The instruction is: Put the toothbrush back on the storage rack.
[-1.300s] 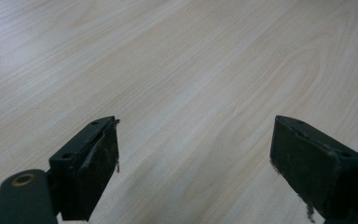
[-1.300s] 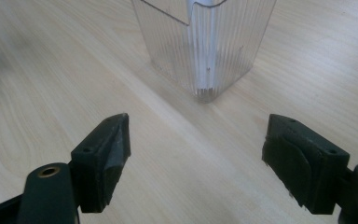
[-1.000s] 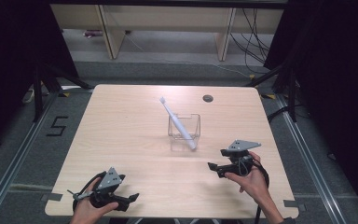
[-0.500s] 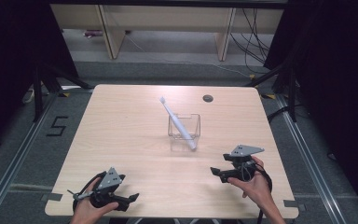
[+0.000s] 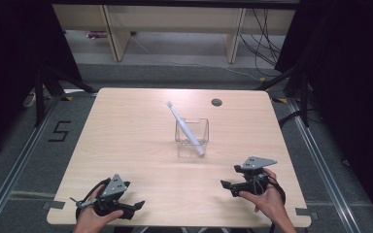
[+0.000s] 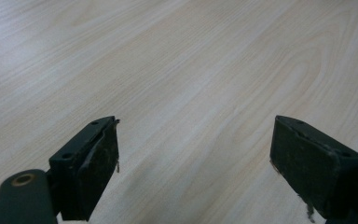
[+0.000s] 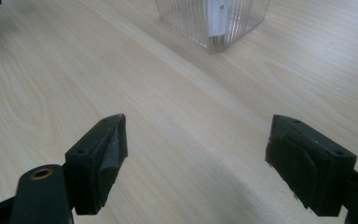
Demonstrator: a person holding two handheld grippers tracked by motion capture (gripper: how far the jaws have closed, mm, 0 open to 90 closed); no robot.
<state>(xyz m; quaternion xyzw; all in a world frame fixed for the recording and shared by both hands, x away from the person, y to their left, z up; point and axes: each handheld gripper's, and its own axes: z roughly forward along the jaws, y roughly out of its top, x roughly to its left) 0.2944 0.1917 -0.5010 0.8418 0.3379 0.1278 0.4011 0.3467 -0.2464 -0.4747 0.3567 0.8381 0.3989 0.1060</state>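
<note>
A clear ribbed plastic cup (image 5: 192,137) stands near the middle of the wooden table (image 5: 126,126), with a white toothbrush (image 5: 183,127) leaning in it, head up and to the far left. My left gripper (image 5: 137,208) rests at the table's near left corner, open, nothing between its jaws (image 6: 193,163). My right gripper (image 5: 226,187) sits at the near right, open and empty (image 7: 193,163), its jaws aimed left across the table. The cup (image 7: 213,21) shows at the top of the right gripper view, a short way beyond the jaws.
A round dark grommet hole (image 5: 216,102) sits near the table's far edge. Shelving and cables (image 5: 262,43) lie on the floor beyond the table. Bare wood surrounds the cup on all sides.
My right gripper has drawn back toward the near edge and a little to the right, away from the cup. The left gripper, cup and toothbrush have stayed put.
</note>
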